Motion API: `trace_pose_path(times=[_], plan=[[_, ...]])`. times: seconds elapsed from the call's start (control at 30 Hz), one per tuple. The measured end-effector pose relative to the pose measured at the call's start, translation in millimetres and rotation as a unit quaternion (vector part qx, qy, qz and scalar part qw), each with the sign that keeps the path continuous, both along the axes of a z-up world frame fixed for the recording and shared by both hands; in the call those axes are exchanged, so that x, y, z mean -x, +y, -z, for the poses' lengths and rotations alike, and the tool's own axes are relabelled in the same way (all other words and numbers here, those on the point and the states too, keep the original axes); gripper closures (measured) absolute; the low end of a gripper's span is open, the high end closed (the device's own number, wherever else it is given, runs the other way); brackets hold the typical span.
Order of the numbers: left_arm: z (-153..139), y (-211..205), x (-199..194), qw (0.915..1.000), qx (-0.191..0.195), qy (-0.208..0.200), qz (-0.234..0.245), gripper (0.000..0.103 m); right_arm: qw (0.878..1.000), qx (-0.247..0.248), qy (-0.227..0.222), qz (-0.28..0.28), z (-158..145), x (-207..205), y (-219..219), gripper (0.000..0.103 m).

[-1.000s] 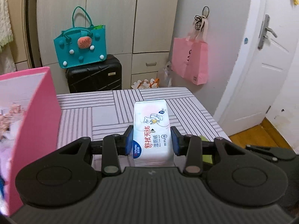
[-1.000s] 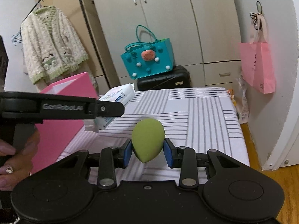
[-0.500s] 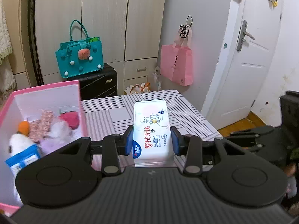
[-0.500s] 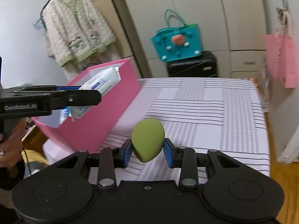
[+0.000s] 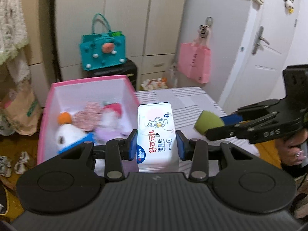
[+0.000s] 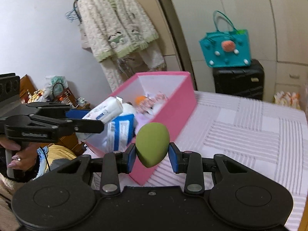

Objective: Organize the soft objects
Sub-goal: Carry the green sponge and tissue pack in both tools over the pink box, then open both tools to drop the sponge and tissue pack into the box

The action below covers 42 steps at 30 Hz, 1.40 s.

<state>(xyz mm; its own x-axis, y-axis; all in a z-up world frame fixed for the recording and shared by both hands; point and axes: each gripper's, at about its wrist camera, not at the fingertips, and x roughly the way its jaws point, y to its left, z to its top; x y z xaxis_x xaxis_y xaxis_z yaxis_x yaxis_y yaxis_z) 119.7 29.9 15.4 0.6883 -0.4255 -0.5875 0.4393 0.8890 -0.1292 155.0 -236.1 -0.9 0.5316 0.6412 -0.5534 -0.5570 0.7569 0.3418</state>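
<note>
Left hand-held gripper (image 5: 156,147) | clamps wipes pack (image 5: 156,132) | beside pink box (image 5: 87,81)

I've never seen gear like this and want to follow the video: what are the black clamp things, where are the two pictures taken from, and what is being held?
There is no robot here. A person holds a handheld two-finger clamp in each hand, and each clamp carries a wide-angle camera that looks forward along its fingers.

In the left clamp's view, the left gripper is closed on a white pack of wet wipes.

In the right clamp's view, the right gripper squeezes a green egg-shaped sponge.

Each camera also catches the other clamp from the side.

On the striped tablecloth stands an open pink box that already holds plush toys and a blue-and-white pack.
</note>
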Motion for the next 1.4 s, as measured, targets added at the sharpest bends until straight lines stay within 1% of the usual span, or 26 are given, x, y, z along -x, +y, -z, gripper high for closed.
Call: trace_pose_path(times=[0.17,0.27,0.43,0.53,0.63,0.7,0.77,0.83,0.9,0.97,1.03,1.13,1.23,1.27,1.3,1.33,1.37,1.4], plan=[[3,27,-19,0.9993,-0.017,0.0,-0.034,0.064,1.0,0.003,-0.013,-0.021,-13,-18,32,0.062],[8,40,-38,0.998,-0.035,0.012,-0.052,0.064,0.999,0.004,-0.018,-0.031,-21,-36,50,0.062],[24,51,-77,0.9951,-0.06,0.044,-0.065,0.064,0.999,0.005,-0.005,-0.034,-23,-69,78,0.062],[37,54,-104,0.9927,-0.058,0.067,-0.082,0.064,0.999,0.009,0.009,-0.033,-18,-91,95,0.062],[47,51,-123,0.9916,-0.059,0.072,-0.09,0.064,0.999,0.012,0.022,-0.025,-14,-113,109,0.062],[50,48,-131,0.9919,-0.059,0.073,-0.086,0.064,0.999,0.015,0.031,-0.017,-10,-127,115,0.062],[55,46,-139,0.9917,-0.054,0.083,-0.082,0.064,0.999,0.021,0.042,-0.014,-4,-142,121,0.062],[61,43,-146,0.991,-0.057,0.094,-0.075,0.064,0.998,0.03,0.059,-0.011,4,-157,129,0.062],[70,42,-158,0.9886,-0.055,0.117,-0.077,0.064,0.996,0.04,0.076,-0.006,13,-169,135,0.062],[78,45,-168,0.9856,-0.04,0.144,-0.079,0.064,0.995,0.05,0.09,-0.005,21,-179,142,0.062],[81,47,-173,0.9839,-0.038,0.155,-0.081,0.064,0.993,0.063,0.097,-0.007,27,-185,149,0.062],[82,50,-175,0.9828,-0.032,0.163,-0.08,0.063,0.992,0.068,0.105,-0.014,30,-190,155,0.062],[85,51,-179,0.9797,-0.022,0.183,-0.078,0.061,0.991,0.073,0.109,-0.014,32,-194,162,0.061],[85,52,-178,0.979,-0.018,0.187,-0.08,0.061,0.991,0.074,0.112,-0.014,33,-195,163,0.059],[84,50,-177,0.9793,-0.021,0.185,-0.08,0.06,0.991,0.076,0.113,-0.017,33,-195,164,0.059],[82,49,-174,0.9802,-0.029,0.18,-0.077,0.056,0.99,0.079,0.112,-0.02,33,-193,164,0.058],[79,48,-169,0.9817,-0.036,0.172,-0.074,0.049,0.991,0.081,0.108,-0.02,32,-190,164,0.056],[75,47,-164,0.9834,-0.042,0.162,-0.069,0.047,0.991,0.081,0.102,-0.021,30,-189,163,0.055]])
